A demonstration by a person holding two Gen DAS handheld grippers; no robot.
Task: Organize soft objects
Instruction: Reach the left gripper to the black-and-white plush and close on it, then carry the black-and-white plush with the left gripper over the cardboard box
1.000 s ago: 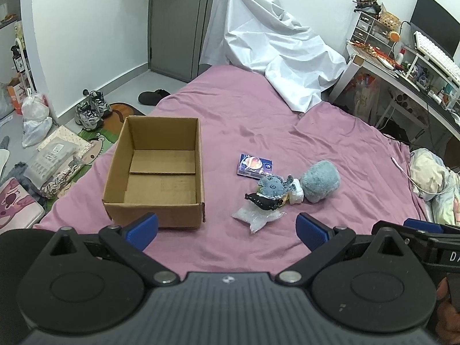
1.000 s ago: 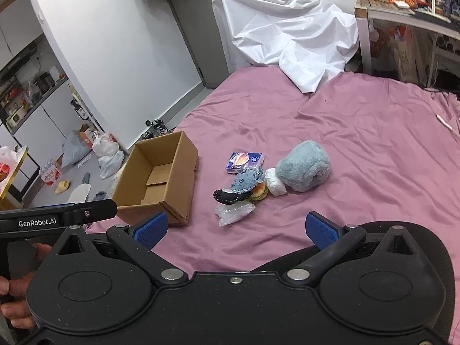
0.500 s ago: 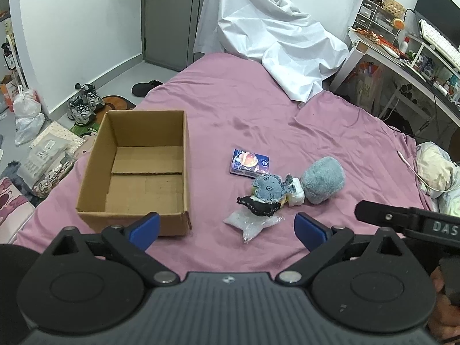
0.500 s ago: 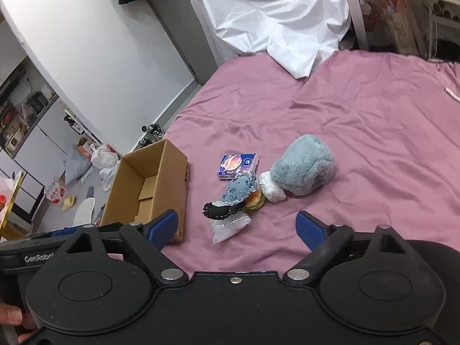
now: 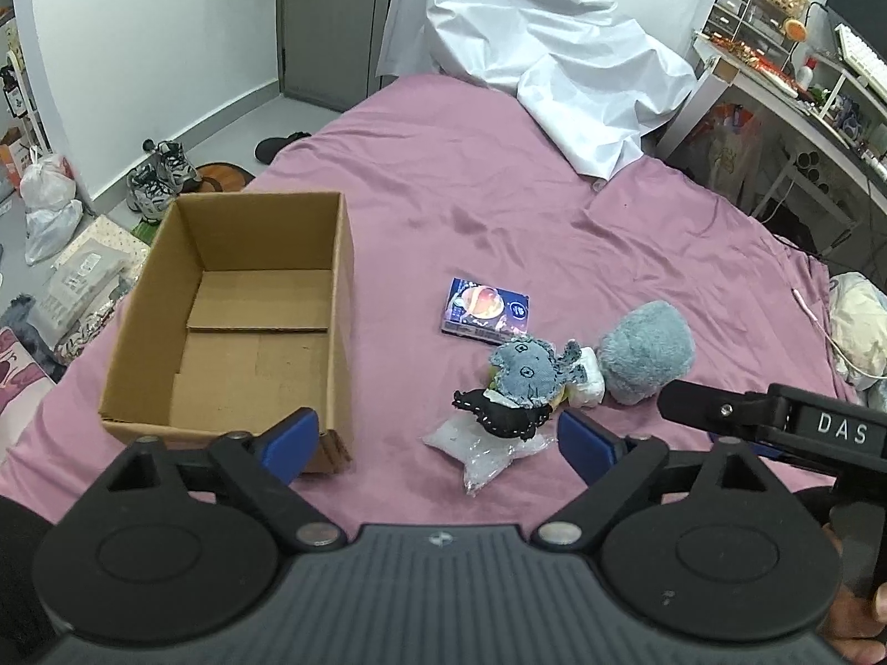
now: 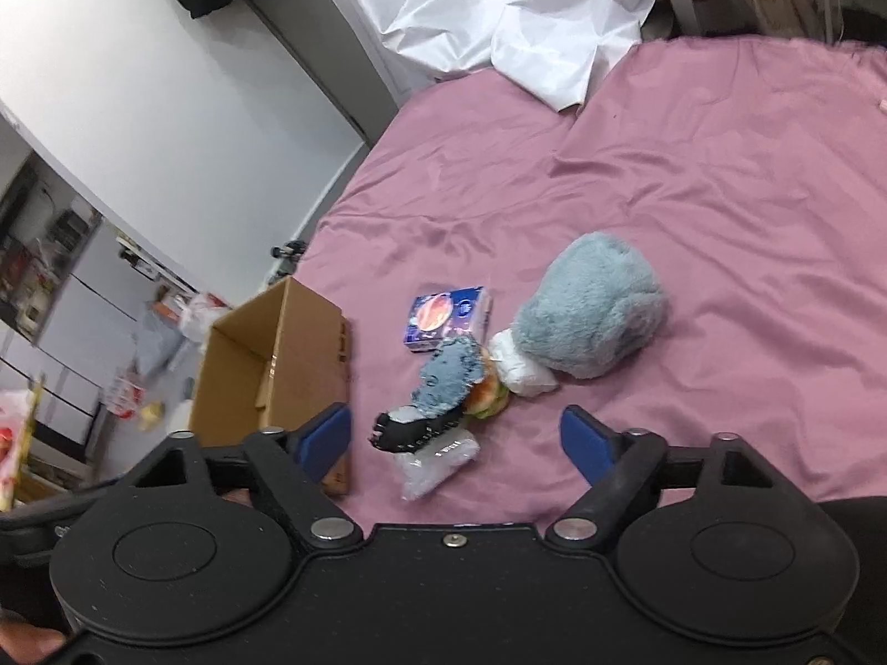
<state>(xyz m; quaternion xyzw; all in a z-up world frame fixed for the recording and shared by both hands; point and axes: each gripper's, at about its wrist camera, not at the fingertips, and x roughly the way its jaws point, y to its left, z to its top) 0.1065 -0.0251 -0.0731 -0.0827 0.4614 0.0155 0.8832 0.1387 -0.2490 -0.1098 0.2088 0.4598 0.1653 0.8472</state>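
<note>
Both claws, left claw (image 5: 438, 438) and right claw (image 6: 454, 438), gape wide above the bed (image 5: 499, 210), holding nothing, near the soft toys (image 5: 526, 382) beside the cardboard box (image 5: 244, 310).

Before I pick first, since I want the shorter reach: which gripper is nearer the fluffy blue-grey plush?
Right. The right gripper hovers just short of the fluffy blue-grey plush; the left gripper hangs further left, toward the cardboard box.
</note>
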